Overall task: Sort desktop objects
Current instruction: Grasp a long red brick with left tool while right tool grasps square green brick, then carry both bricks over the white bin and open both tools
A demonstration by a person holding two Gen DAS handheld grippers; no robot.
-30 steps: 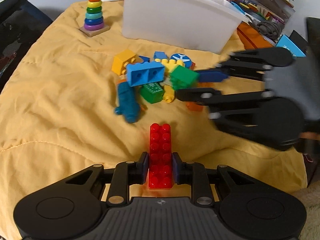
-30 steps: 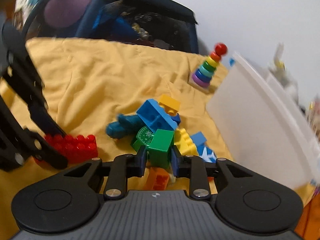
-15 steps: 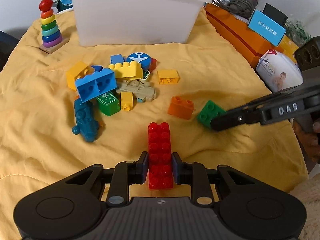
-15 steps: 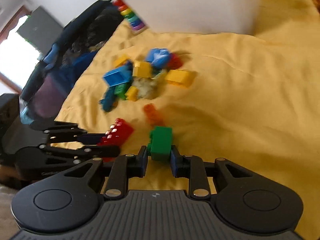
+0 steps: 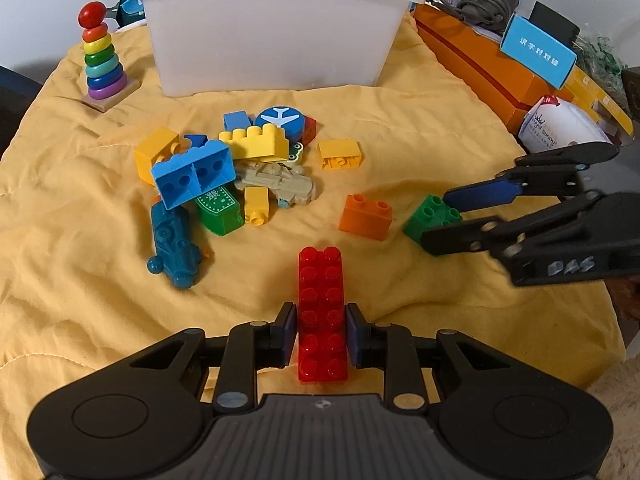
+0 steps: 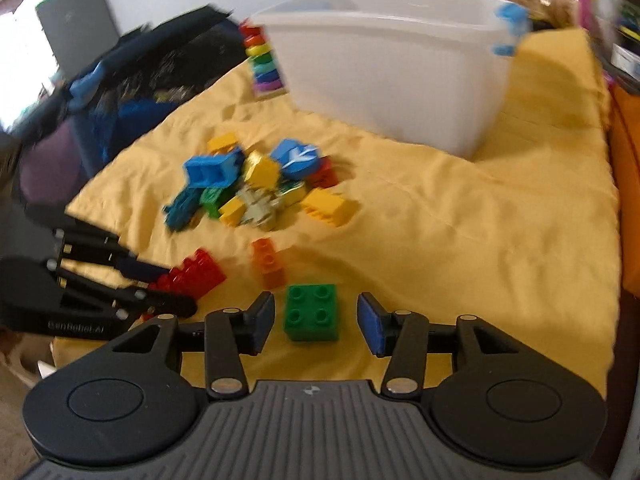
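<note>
A long red brick (image 5: 322,308) lies on the yellow cloth (image 5: 400,120), and my left gripper (image 5: 321,320) is shut on its near half. In the right wrist view the same red brick (image 6: 192,276) shows at the tips of the left gripper (image 6: 180,288). A green four-stud brick (image 6: 311,312) rests on the cloth between the pads of my right gripper (image 6: 316,316). Its jaws are opening, with a gap on each side of the brick. From the left wrist view the right gripper (image 5: 440,220) straddles the green brick (image 5: 430,216) from the right.
An orange brick (image 5: 365,216) lies between the red and green ones. A pile of bricks and toy vehicles (image 5: 224,172) sits mid-cloth. Behind it stands a white bin (image 5: 272,40), with a ring stacker (image 5: 102,60) to its left. An orange box (image 5: 480,68) and clutter line the right edge.
The right gripper took the green brick from the pile to the right side of the cloth, rolled, and its jaws came off the brick. The left gripper still clamps the red brick.
</note>
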